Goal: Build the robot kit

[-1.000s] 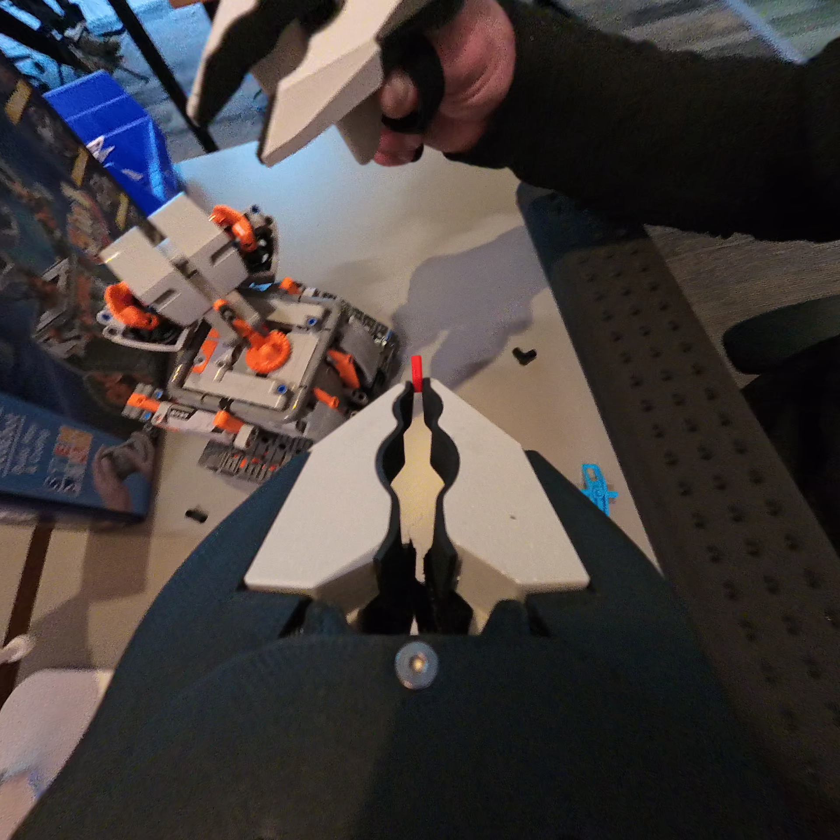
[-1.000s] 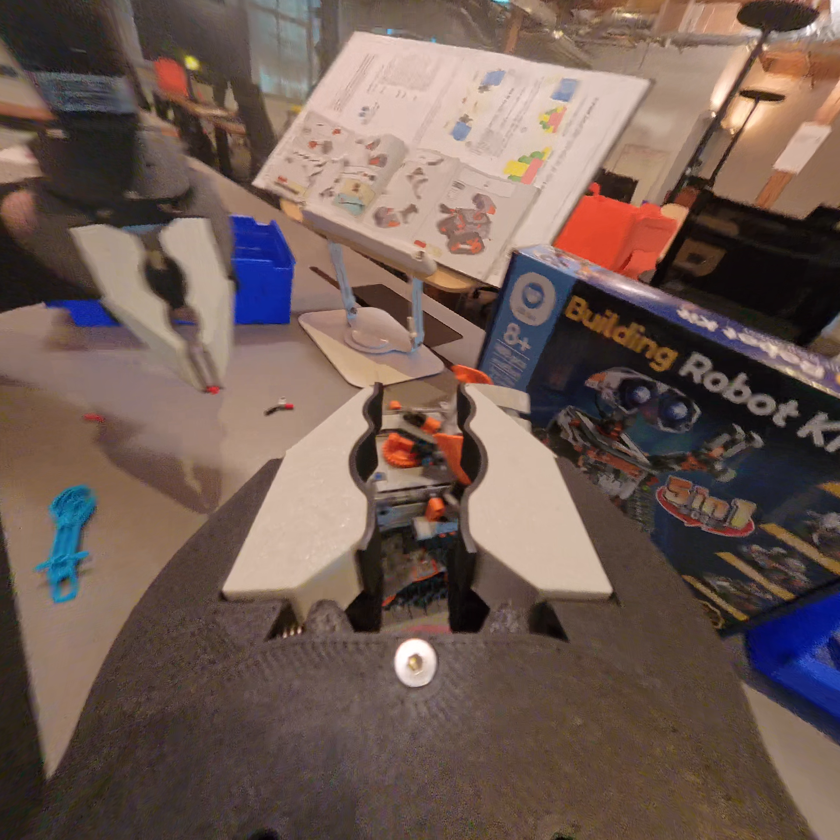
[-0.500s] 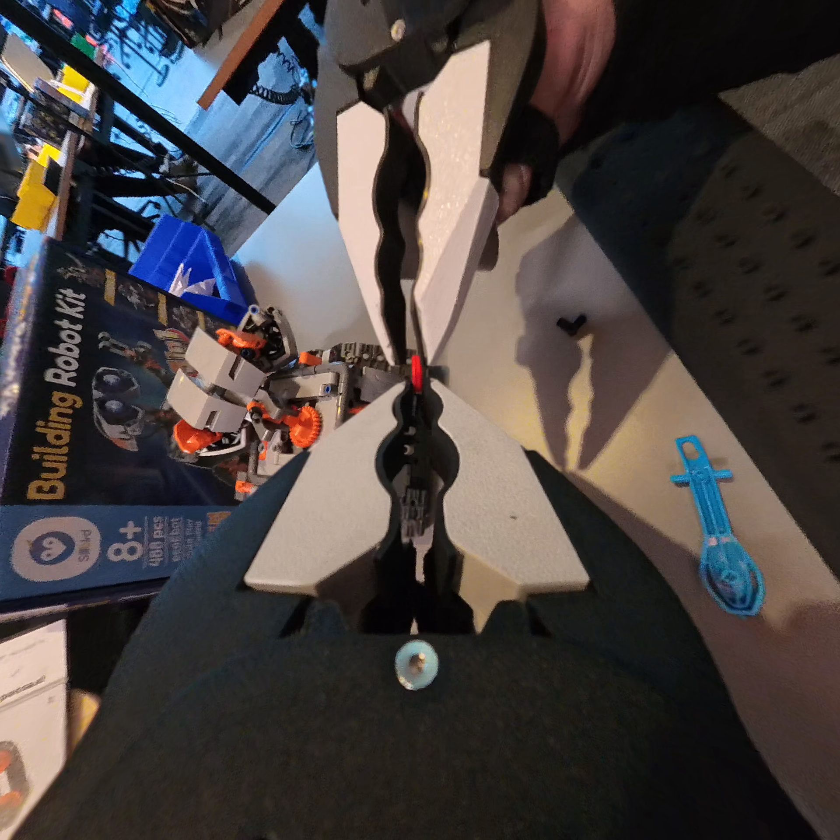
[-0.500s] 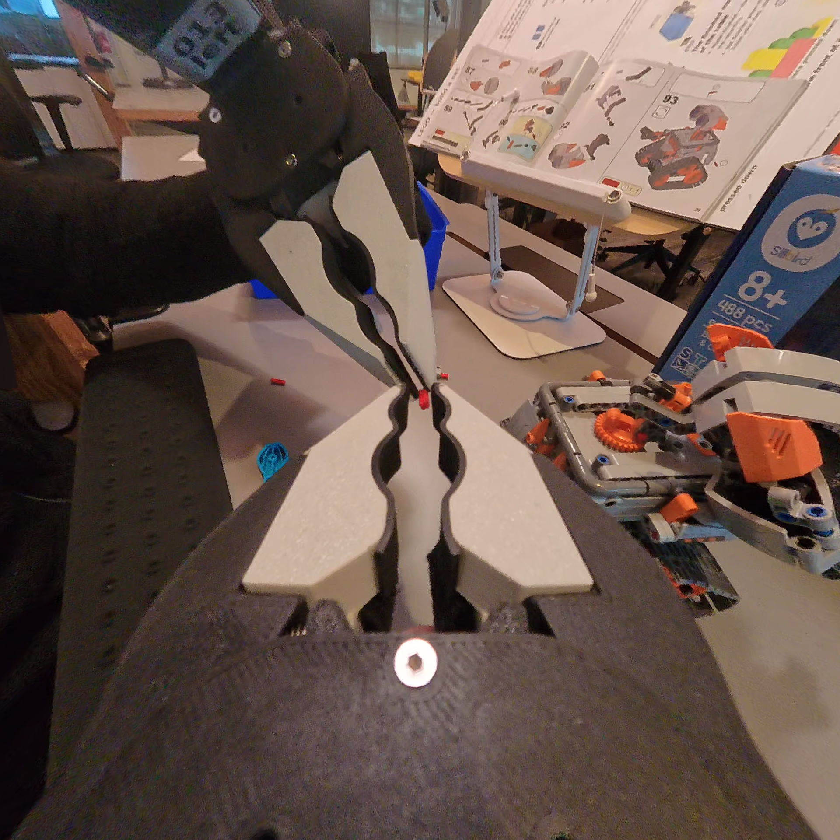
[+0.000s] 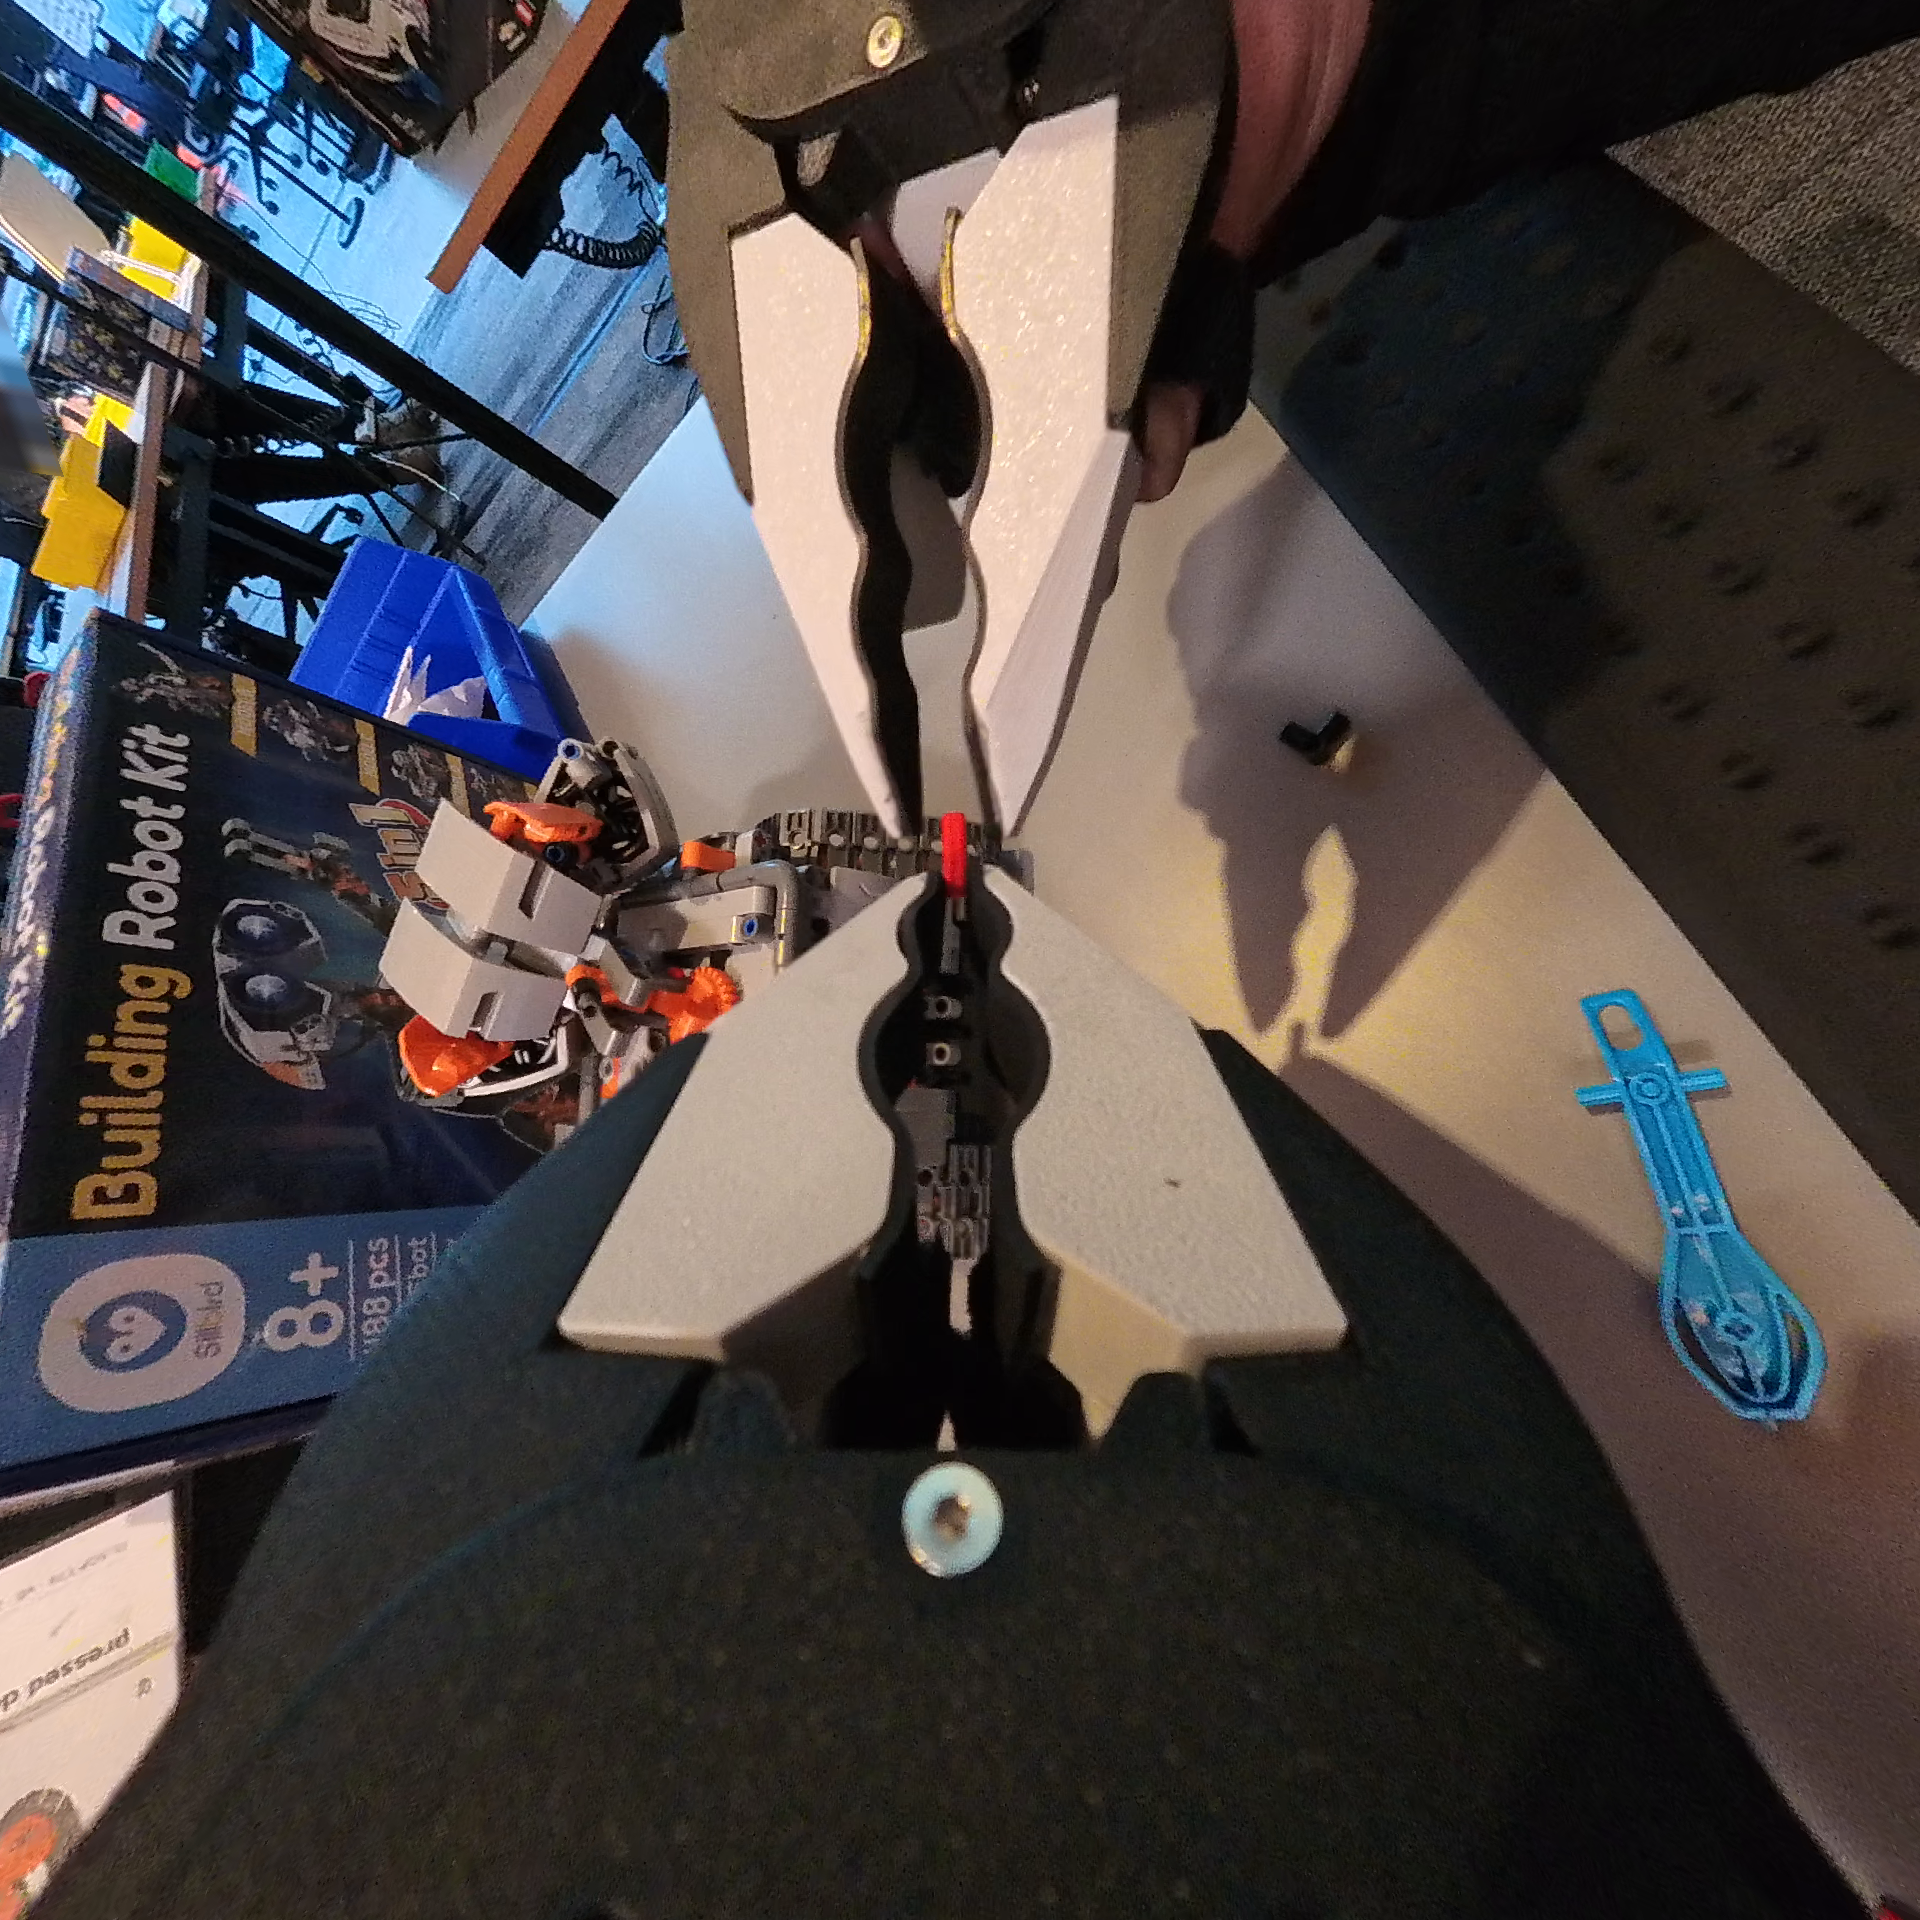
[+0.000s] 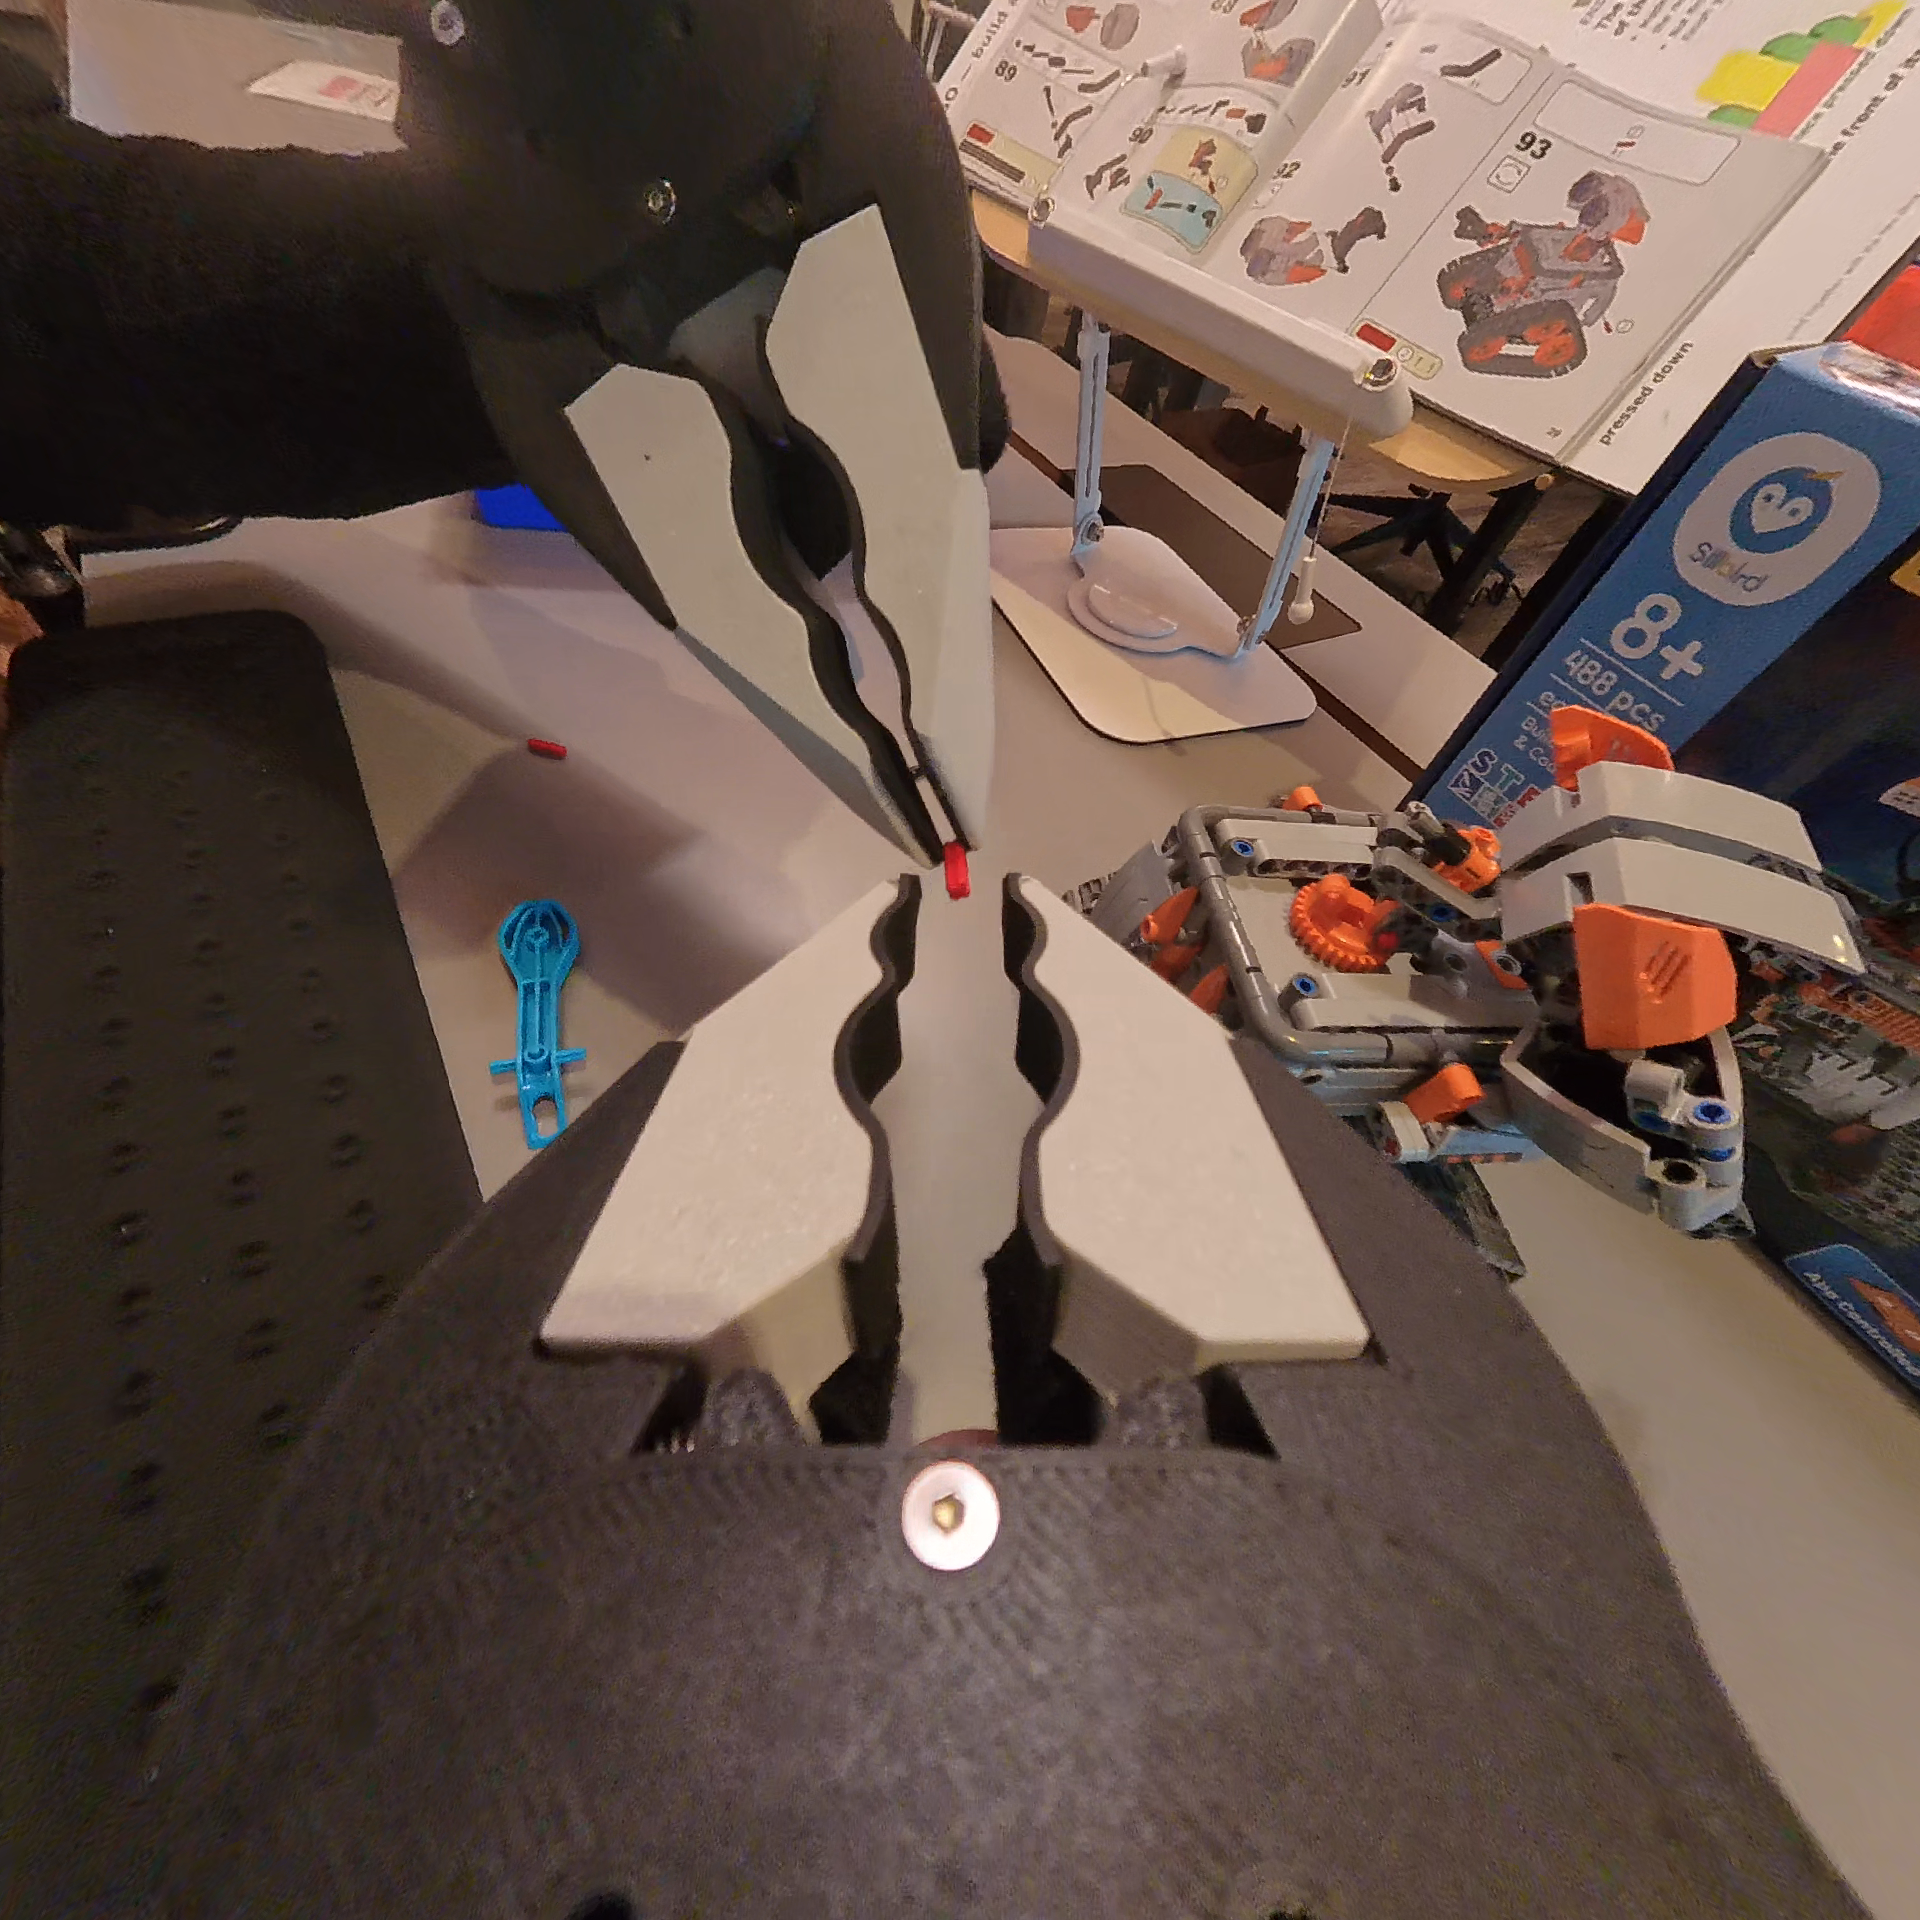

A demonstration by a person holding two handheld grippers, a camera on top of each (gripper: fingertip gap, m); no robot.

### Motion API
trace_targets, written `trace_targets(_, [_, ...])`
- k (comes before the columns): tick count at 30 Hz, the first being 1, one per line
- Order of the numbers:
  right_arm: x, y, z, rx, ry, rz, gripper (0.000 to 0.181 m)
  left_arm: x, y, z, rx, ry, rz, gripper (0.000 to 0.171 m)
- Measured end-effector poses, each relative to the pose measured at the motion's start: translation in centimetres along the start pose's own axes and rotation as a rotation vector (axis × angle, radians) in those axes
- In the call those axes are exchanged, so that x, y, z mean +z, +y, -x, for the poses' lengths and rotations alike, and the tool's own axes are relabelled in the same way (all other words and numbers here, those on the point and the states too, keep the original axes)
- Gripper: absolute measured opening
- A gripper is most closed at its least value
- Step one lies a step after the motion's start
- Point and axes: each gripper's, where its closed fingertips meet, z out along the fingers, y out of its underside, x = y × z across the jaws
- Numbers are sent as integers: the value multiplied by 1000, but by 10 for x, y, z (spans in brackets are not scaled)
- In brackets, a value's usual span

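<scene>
From the left wrist view, the left gripper (image 5: 954,883) is clamped on a tiny red peg (image 5: 954,844), smooth hard plastic, pinched only at its end; a slight twist could flick it onto the desk (image 5: 1195,727). From the right wrist view, the right gripper (image 6: 958,883) stands apart, tips flanking the peg; closing off-centre could knock it loose beside the knobbly grey-orange robot model (image 6: 1455,987).
</scene>
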Motion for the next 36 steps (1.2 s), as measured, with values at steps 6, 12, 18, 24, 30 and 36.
trace_targets(6, [-1, 0, 0, -11, 3, 1, 8, 2, -2, 2, 14, 4, 0, 2])
trace_targets(12, [-1, 1, 0, -13, 3, -7, 3, 5, -4, 1, 25, 12, -9, 2])
trace_targets(18, [-6, 8, -12, -13, 44, -11, 3, 0, -3, 10, -21, 69, -21, 14])
trace_targets(24, [-9, 20, -27, 47, 65, -45, 2, -7, 13, 100, -75, 6, 31, 39])
trace_targets(30, [-5, 27, -26, 52, 46, -45, 3, 26, 41, 145, -228, 166, 129, 68])
trace_targets(36, [-9, 27, -29, 86, 27, -84, 3, 56, 73, 152, -469, 237, 178, 79])
